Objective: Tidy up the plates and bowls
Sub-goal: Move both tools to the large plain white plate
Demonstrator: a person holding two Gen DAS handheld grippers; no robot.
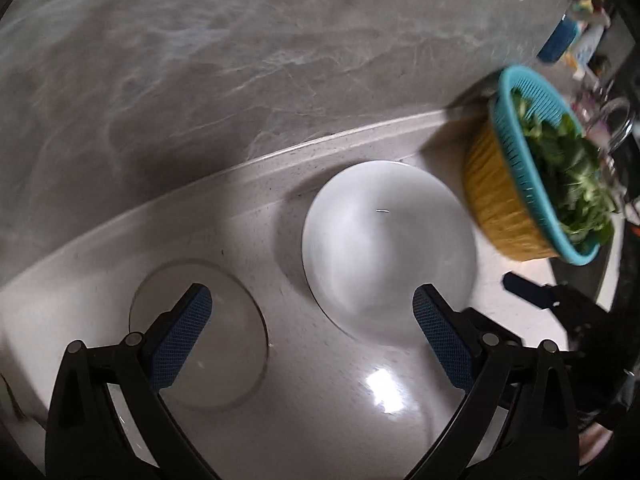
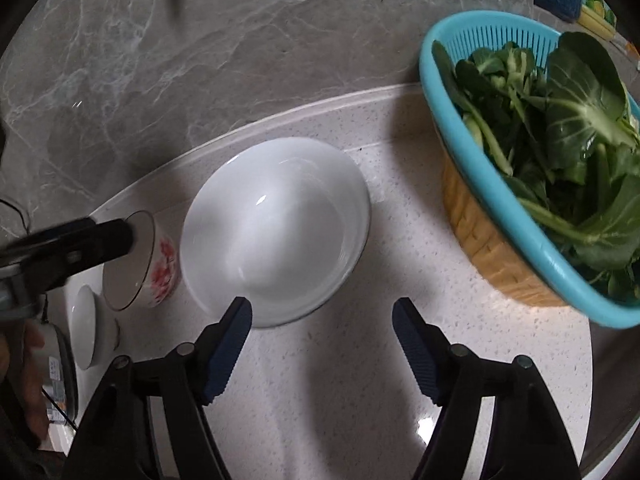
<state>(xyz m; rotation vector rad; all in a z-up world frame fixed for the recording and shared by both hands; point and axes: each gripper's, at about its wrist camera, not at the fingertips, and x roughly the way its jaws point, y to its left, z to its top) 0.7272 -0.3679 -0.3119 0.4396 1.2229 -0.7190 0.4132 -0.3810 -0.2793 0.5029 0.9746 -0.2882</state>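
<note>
Both tongs [image 1: 312,312] [image 2: 322,320] apparently agape, empty

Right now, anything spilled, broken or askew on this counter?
Nothing spilled or broken. The white plate sits flat, the flowered bowl and small white bowl stand upright to its left, and the greens stay inside the blue colander. Both sets of fingers are empty.

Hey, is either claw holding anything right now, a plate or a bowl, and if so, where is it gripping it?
Nothing is held. The left claw is open over the counter near the white plate, and the right claw is open too, empty beside that plate.
</note>
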